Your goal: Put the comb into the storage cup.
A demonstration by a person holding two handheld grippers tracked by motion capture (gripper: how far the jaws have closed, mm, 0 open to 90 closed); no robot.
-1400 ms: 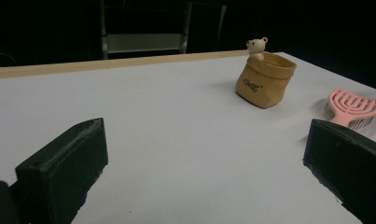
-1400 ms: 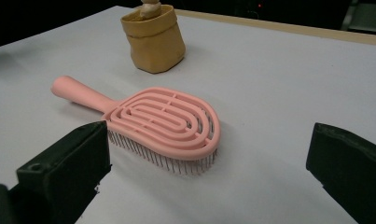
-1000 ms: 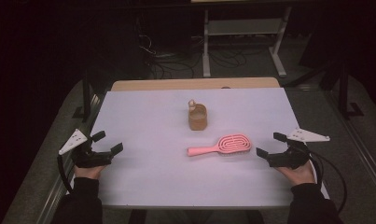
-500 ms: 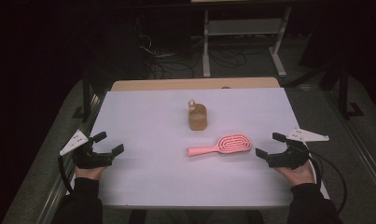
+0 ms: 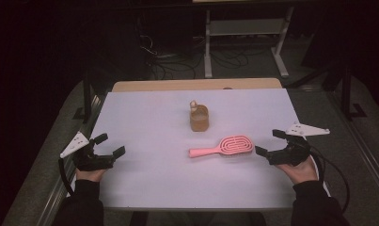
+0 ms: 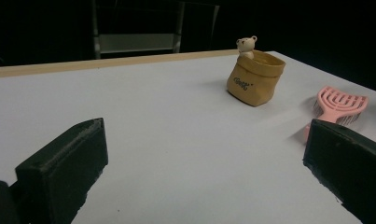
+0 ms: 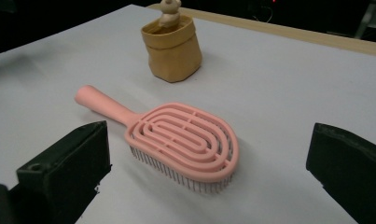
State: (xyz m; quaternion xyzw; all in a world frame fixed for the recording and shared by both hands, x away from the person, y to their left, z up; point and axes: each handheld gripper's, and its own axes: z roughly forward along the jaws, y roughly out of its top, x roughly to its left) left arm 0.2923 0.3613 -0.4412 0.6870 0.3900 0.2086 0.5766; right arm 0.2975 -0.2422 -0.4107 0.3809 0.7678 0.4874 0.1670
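Holding the right tool (image 5: 267,142) wide open, with nothing in it, low over the table (image 5: 145,117). Aiming it at the brush (image 7: 185,140), lying flat just ahead of this tool, bristles down, round end nearest, handle pointing away and to the tool's left. Seeing the bag (image 7: 172,49) standing farther ahead, past the handle, apart from the brush, with a little bear (image 6: 246,45) peeking out of the top.

Holding the left tool (image 5: 113,144) wide open and empty too, well away from the brush. Looking along it, finding the bag (image 6: 255,77) ahead and to its right, and the brush (image 6: 339,105) farther right, partly behind one jaw.

Probably getting ready to pick up the brush with the right tool. Likely the best way:
- Moving forward slowly, staying low, with one jaw going on each side of the round end.
- Keeping the jaws open wide until both are beside the brush, not bumping it.
- Squeezing on the pink sides, not on the thin bristles, maybe close to where the handle begins.
- Closing gently, then lifting straight up, so nothing is sliding toward the bag.
- Waiting with the left tool, out of the way.
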